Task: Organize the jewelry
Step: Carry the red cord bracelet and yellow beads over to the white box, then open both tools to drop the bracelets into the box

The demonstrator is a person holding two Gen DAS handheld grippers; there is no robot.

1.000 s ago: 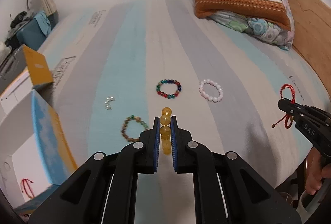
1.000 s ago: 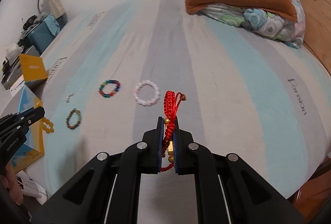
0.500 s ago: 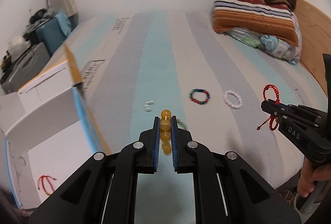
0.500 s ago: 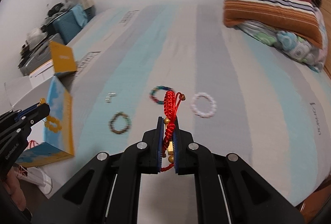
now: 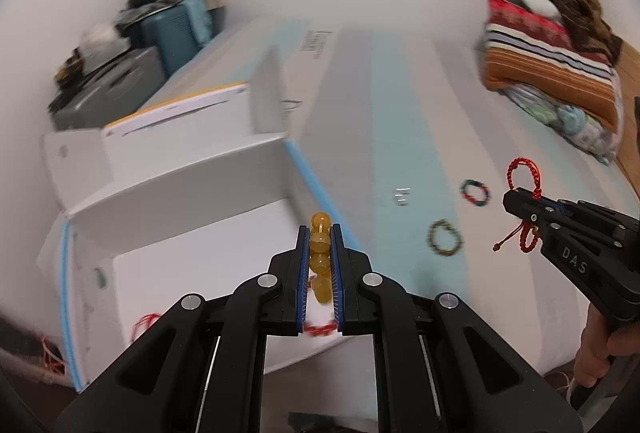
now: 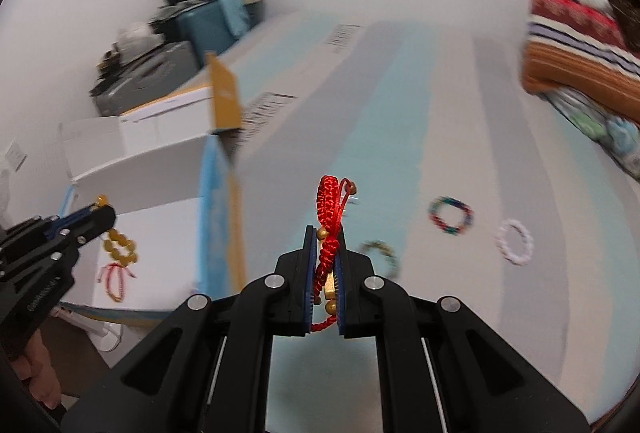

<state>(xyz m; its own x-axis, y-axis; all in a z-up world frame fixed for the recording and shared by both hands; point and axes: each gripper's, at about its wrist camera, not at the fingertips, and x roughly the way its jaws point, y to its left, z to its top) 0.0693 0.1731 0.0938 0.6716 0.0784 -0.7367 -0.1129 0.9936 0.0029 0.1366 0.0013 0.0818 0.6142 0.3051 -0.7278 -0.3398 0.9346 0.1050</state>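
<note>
The open white cardboard box with blue edges [image 5: 192, 273] stands beside the striped bed [image 5: 400, 137]. Over it, the left gripper [image 5: 320, 261] is clamped on a yellow bead bracelet [image 5: 321, 257] lying lengthwise along its fingers. The right gripper [image 6: 325, 273] pinches a red braided cord bracelet [image 6: 330, 209] upright above the mattress.

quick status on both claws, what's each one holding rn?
Left claw: closed on the yellow bead bracelet.
Right claw: closed on the red cord bracelet.
</note>
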